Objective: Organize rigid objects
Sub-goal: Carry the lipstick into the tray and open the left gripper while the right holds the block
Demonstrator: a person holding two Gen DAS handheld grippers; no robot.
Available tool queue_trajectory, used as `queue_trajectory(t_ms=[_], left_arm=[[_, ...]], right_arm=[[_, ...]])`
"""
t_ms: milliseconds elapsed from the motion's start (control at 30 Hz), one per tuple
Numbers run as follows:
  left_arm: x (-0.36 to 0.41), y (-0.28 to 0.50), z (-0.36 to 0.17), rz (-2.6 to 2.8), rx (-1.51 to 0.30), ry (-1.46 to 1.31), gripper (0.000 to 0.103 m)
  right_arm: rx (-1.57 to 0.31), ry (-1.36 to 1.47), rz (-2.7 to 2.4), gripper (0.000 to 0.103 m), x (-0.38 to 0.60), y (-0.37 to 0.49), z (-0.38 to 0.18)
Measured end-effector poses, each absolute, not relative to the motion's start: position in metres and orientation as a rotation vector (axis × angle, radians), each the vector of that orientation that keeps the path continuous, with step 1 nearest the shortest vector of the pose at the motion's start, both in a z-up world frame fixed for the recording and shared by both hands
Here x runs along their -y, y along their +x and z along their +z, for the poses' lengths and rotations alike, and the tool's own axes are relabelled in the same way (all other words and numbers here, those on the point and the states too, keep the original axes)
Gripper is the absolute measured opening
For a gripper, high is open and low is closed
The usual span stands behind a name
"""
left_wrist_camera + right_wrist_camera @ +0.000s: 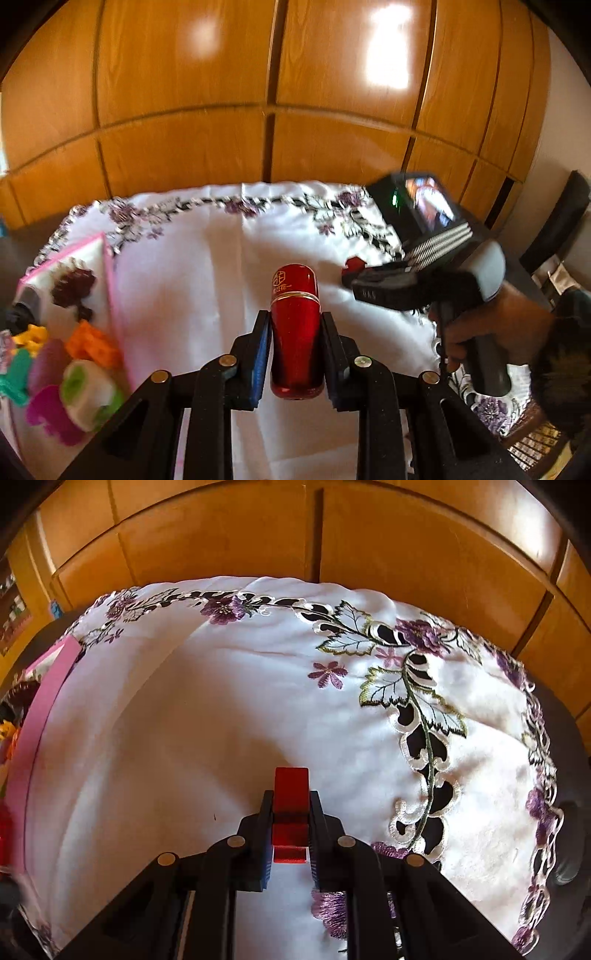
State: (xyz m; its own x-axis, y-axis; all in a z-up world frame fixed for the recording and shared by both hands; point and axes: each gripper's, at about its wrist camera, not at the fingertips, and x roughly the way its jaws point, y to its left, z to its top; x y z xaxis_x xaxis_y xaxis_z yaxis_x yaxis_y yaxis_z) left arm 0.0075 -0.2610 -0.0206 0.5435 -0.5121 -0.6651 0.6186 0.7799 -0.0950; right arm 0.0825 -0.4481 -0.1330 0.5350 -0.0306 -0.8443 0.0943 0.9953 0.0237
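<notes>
Two grippers, each loaded. Left gripper point(294, 332) clamps a red cylindrical bottle point(295, 328) above the white embroidered tablecloth point(207, 258), beside a pink-edged box point(107, 258) of coloured toys. Right gripper point(290, 812) pinches a red block point(291, 797) over the cloth.

A white tablecloth point(207, 738) embroidered with purple flowers point(223, 609) and outlined leaves point(349, 635) along its border covers the dark table point(26, 240), and behind it stands a wall of glossy orange-brown wooden cabinet doors point(184, 74) split by dark seams.
</notes>
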Motion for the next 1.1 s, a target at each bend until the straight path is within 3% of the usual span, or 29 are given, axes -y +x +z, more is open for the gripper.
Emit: queue_trajectory(t_ms=[1100], left_arm=[[0.057,0.04,-0.008,-0.301,-0.78,-0.133,0.026]], right_arm=[[-0.964,-0.076,-0.101,0.014,0.434,0.077,-0.134]])
